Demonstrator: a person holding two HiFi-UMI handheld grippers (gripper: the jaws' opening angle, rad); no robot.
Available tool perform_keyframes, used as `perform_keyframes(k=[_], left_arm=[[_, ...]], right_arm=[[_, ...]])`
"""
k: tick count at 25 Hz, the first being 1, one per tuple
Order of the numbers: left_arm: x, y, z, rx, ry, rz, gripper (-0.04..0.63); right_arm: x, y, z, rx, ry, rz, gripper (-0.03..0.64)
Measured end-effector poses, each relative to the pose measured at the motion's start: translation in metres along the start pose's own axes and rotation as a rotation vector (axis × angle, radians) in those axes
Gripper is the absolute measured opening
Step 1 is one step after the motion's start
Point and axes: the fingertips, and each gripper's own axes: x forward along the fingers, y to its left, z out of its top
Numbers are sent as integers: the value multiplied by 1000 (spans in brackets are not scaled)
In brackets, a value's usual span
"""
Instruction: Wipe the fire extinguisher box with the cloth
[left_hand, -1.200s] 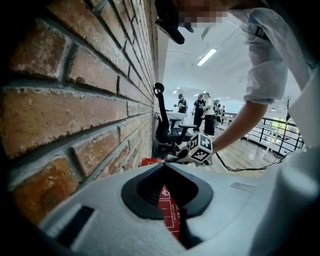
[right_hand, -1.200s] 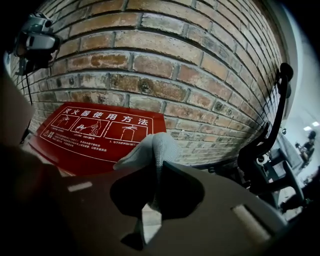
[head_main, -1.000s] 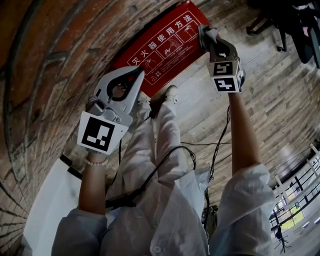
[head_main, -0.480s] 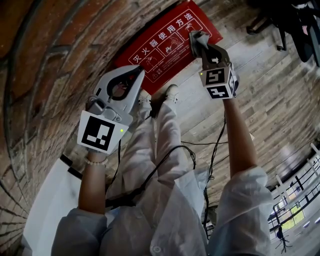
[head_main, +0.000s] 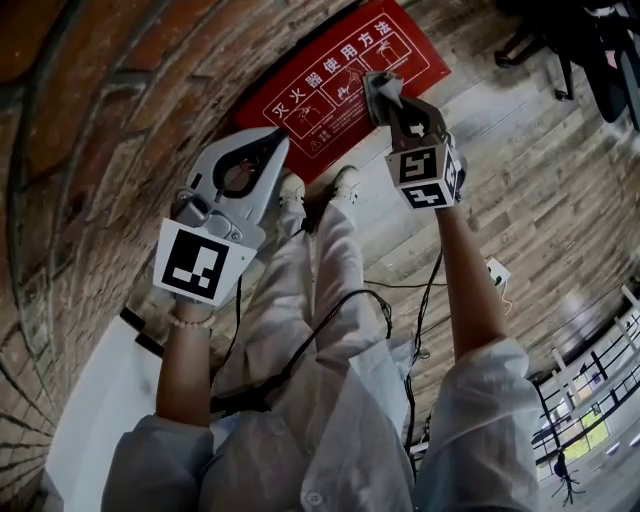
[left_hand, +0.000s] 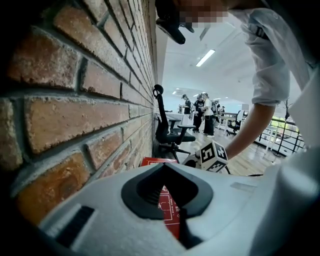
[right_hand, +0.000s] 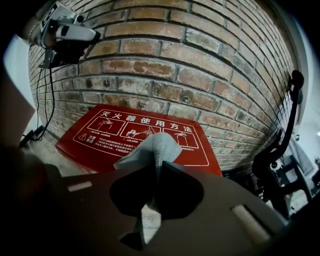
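The red rectangular fire extinguisher box (head_main: 318, 95) lies directly ahead of the right tongs (head_main: 378, 88), which we hold clamped on the grey folded cloth (right_hand: 155, 147). The cloth has travelled from the lid's right edge toward its centre, so we judge wiping underway. Left tongs (head_main: 275, 148), closed and empty, idle alongside.

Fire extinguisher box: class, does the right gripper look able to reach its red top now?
Probably yes. The right gripper, shut on the cloth, is poised over the fire extinguisher box with nothing between them.
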Motion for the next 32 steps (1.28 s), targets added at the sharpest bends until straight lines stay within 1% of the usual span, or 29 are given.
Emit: perform_keyframes(k=[10, 16, 32], left_arm=[[-13, -1, -5, 3, -7, 2, -3], [-21, -1, -8, 1, -12, 4, -3], [-31, -3, -16, -6, -14, 7, -3]], right_arm=[[-4, 32, 7, 10, -19, 22, 23], [-6, 57, 12, 3, -28, 55, 23], [-10, 126, 30, -97, -73, 199, 23]])
